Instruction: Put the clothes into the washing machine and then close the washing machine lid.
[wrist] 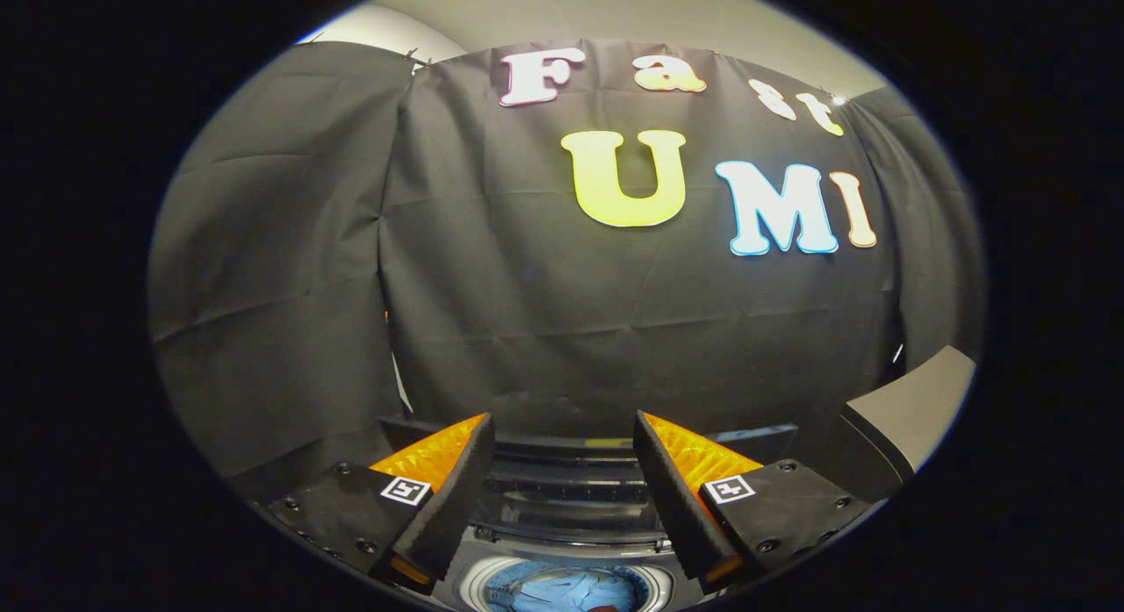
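My gripper [563,436] is open, with a wide gap between its fingers and nothing held in it. Below and between the fingers lies the round opening of the washing machine [562,586], with light blue clothes [562,590] lying inside the drum. The folded dark lid [571,498] stands up behind the opening, just past the fingertips. The gripper hangs above the machine, pointing towards the black cloth wall.
A grey slanted panel [913,410] rises to the right of the right finger. The black cloth wall [527,313] hangs close behind the machine and on the left.
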`<control>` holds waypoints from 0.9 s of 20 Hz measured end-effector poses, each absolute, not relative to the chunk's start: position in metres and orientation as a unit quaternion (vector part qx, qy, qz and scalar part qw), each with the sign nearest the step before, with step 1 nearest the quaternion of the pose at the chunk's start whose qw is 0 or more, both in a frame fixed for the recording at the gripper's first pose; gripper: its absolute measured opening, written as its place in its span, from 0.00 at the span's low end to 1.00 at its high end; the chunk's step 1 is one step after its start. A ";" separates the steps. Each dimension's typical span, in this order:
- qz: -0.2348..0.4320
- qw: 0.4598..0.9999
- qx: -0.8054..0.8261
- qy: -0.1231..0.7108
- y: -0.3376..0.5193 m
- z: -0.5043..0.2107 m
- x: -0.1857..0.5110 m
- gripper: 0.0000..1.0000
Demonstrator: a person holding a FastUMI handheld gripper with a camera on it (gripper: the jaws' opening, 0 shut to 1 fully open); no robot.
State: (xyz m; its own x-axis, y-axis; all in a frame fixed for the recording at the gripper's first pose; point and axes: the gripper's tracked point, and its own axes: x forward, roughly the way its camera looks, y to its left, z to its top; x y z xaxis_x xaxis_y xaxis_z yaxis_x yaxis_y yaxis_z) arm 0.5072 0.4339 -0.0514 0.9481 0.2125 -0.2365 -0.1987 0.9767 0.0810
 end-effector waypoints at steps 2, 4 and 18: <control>0.097 0.987 0.021 0.122 0.437 -0.049 0.523 0.97; 0.092 0.987 0.019 0.127 0.441 -0.052 0.540 0.97; 0.040 0.978 -0.003 0.205 0.441 -0.106 0.601 0.98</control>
State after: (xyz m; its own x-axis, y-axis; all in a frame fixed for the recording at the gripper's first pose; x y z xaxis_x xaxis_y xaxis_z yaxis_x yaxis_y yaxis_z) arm 0.6012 0.4412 -0.1061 0.9127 0.0767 -0.4013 -0.0790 0.9968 0.0109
